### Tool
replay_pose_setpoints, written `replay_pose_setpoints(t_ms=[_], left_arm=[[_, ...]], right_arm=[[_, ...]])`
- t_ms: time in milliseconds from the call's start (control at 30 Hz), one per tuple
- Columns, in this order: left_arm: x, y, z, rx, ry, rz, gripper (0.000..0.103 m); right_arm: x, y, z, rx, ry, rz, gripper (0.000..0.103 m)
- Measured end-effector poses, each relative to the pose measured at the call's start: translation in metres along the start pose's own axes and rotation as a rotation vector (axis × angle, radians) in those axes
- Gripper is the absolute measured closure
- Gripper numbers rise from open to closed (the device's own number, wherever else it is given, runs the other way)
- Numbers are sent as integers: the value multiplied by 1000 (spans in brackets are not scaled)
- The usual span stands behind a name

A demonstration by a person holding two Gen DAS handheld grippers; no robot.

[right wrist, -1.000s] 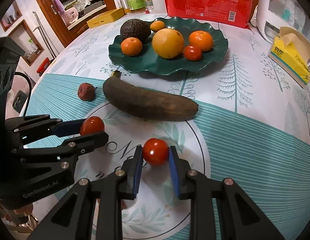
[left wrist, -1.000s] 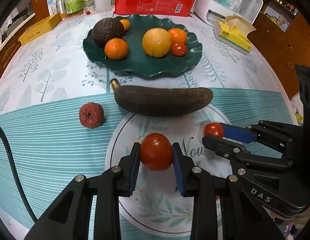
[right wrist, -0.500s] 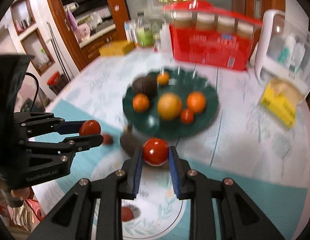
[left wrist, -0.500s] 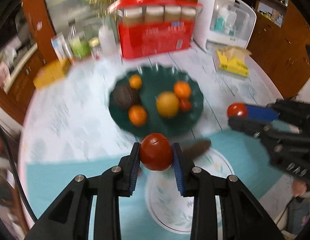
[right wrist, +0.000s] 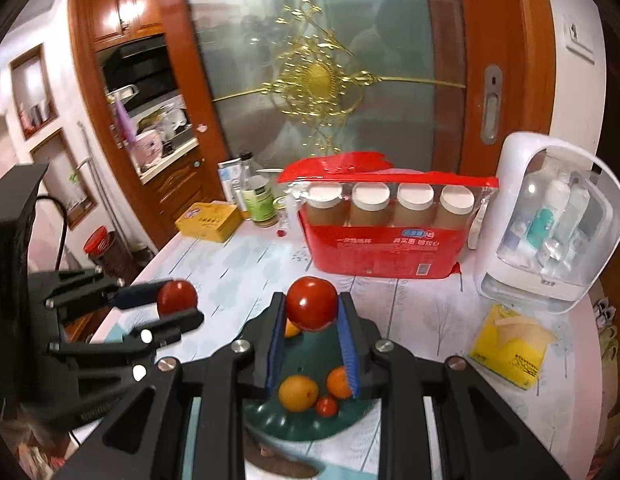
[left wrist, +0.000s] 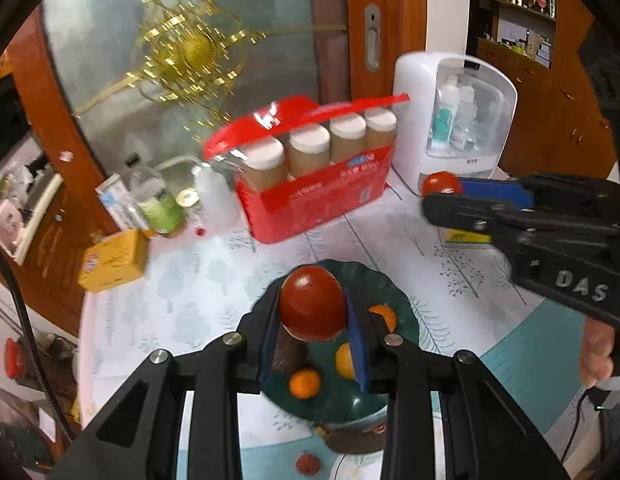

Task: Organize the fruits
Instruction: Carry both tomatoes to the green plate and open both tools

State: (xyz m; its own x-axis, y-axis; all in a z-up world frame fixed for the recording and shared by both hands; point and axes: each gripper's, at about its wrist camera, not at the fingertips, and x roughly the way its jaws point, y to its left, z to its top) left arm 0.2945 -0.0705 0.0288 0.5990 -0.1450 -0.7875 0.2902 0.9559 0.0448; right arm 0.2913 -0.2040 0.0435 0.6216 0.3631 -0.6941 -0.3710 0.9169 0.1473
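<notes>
Left gripper (left wrist: 312,312) clenched on a red tomato (left wrist: 312,304), held up in the air above the green plate (left wrist: 406,312). Right gripper (right wrist: 312,308) clenched likewise on a second tomato (right wrist: 312,302), raised over the same plate (right wrist: 310,416).

Only in the left wrist view: a dark avocado (left wrist: 288,354) behind the left finger, a small orange (left wrist: 305,383) near the plate's front, a reddish fruit (left wrist: 308,464) on the cloth nearer still, and a bare hand (left wrist: 596,354) under the right gripper's body at far right. Only in the right wrist view: a small tomato (right wrist: 326,405) on the plate beside a large orange fruit (right wrist: 298,393), and a yellow tissue pack (right wrist: 510,346) to the right.

Farther back in both: a red pack of paper cups (right wrist: 390,232), a white cabinet (right wrist: 550,220), a yellow box (left wrist: 114,260) at left.

Much of the plate hidden by fingers and tomatoes in each view; a dark shape (left wrist: 350,438) at its near edge cut off, blurred, not identifiable. Left view smeared by motion.
</notes>
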Motion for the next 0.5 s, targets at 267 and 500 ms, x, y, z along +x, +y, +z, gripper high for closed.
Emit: replay_pose_setpoints(t_ms=[267,500], left_arm=[[104,-1,-19,-28,128,-49,73],[162,-9,-35,19,200,-63,73]], right_arm=[[105,-29,-37,113,185,2,77],[169,-51,-79,175,312,16,77]])
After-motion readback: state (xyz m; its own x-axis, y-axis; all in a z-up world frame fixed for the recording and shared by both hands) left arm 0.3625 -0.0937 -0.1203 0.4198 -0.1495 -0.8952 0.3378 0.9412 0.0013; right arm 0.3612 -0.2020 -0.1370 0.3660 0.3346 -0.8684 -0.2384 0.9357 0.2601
